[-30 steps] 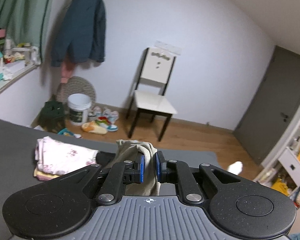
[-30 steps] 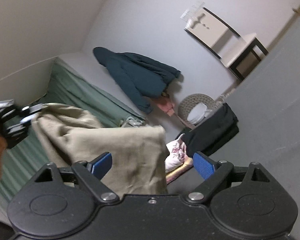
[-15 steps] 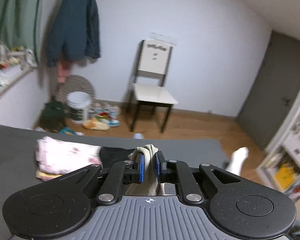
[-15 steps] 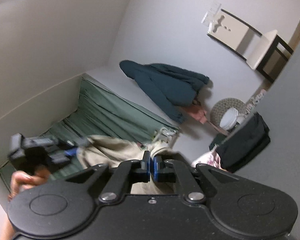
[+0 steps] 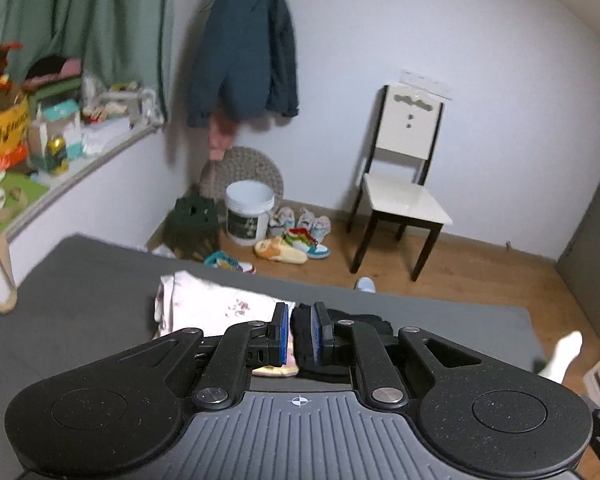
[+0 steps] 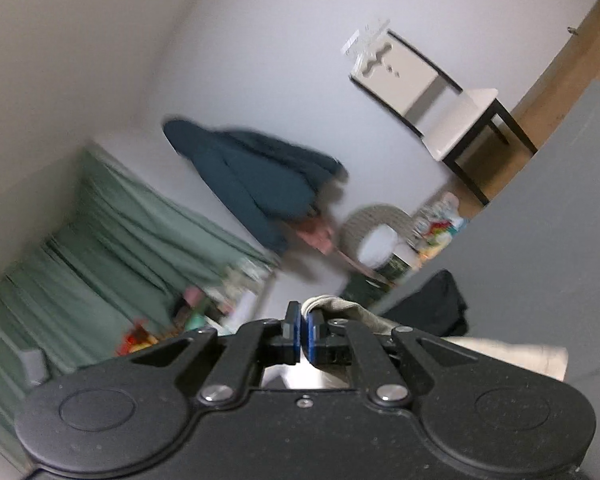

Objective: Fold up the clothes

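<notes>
- The left gripper (image 5: 299, 334) hung over a grey mat (image 5: 80, 304), its blue pads a narrow gap apart with nothing between them; only a black folded garment (image 5: 352, 320) lying on the mat showed through the gap.
- Just left of that black garment, touching it, sat a white floral folded garment (image 5: 208, 304) on top of a small stack, a yellowish layer peeping out underneath.
- The right gripper (image 6: 302, 334) was tilted hard, its jaws pressed together on a fold of beige cloth (image 6: 340, 308), which bunched above the right pad and trailed off behind the gripper's body, partly hidden by it.
- In that blurred right wrist view, the black garment lay on the mat just beyond the beige cloth.
- Beyond the mat's far edge, a wooden floor held a black-and-white chair (image 5: 400, 184), a white bucket (image 5: 248, 212), a dark green stool (image 5: 192, 216) and a scatter of colourful shoes (image 5: 296, 236).
- A round woven mat (image 5: 244, 168) leaned against the wall behind the bucket.
- A dark teal jacket (image 5: 244, 48) hung on the wall above, next to a green curtain (image 5: 80, 16).
- A cluttered ledge (image 5: 52, 148) ran along the left wall under the curtain.
- A foot in a white sock (image 5: 562, 352) stood on the floor at the mat's right end.
</notes>
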Demonstrator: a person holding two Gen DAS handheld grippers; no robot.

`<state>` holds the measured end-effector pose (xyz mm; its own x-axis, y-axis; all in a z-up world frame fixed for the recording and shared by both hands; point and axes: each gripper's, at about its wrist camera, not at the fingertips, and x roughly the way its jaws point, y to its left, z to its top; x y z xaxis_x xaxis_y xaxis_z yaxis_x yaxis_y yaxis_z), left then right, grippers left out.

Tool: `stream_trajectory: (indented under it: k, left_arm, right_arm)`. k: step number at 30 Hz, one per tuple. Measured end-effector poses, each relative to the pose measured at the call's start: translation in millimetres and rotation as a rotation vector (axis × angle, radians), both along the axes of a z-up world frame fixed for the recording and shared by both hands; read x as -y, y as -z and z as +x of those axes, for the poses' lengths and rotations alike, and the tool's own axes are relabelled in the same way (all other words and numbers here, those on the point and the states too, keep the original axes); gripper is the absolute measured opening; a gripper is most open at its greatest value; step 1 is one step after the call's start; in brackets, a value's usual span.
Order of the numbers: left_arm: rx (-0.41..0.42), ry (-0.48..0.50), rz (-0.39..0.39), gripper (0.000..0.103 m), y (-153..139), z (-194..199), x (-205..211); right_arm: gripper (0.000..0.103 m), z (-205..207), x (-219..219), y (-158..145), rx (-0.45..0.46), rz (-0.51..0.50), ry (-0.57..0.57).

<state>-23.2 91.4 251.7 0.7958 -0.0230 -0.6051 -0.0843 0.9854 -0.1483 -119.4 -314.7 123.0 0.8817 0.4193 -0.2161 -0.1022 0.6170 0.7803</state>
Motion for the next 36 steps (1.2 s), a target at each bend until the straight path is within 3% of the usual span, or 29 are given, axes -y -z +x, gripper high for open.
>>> stream_trajectory:
  k: [5,11,14,15,18,19,25,30,34,36]
  left_arm:
    - [-0.034,0.059,0.006,0.012,6.6,3.3,20.4]
    - [-0.183,0.179,0.025,0.012,36.2,13.7,48.1]
    - [-0.257,0.196,-0.029,0.016,51.3,21.0,48.7]
    - [-0.281,0.197,-0.057,0.028,55.1,22.0,47.2]
    - [-0.337,0.185,-0.129,0.082,64.3,22.4,42.1]
    - [-0.322,0.167,-0.129,0.088,62.5,18.9,39.9]
    - [-0.232,0.099,-0.116,0.088,43.9,12.6,23.0]
    - [-0.193,-0.058,-0.189,0.088,38.2,15.7,-15.2]
    - [-0.211,-0.133,-0.228,0.088,49.8,16.5,-42.4]
    - [-0.226,-0.154,-0.251,0.088,55.8,15.9,-51.6]
  right_arm:
    - [0.004,38.0,-23.0,-15.2,-0.053,-0.145,-0.046]
    - [0.004,20.2,-44.6,-61.5,0.100,-0.169,-0.168]
    - [0.004,6.9,-53.9,-86.5,0.173,-0.184,-0.224]
    - [0.004,2.5,-56.9,-94.9,0.197,-0.189,-0.242]
    - [0.004,1.9,-64.5,-111.0,0.200,-0.179,-0.291]
    - [0.004,4.7,-68.7,-113.0,0.187,-0.179,-0.303]
    - [0.004,23.6,-108.1,-123.3,0.161,-0.190,-0.372]
    - [0.004,28.0,-131.1,-150.6,0.252,-0.178,-0.414]
    - [0.004,14.1,-118.9,-164.5,0.331,-0.198,-0.430]
    - [0.004,10.2,-102.6,-158.9,0.327,-0.196,-0.423]
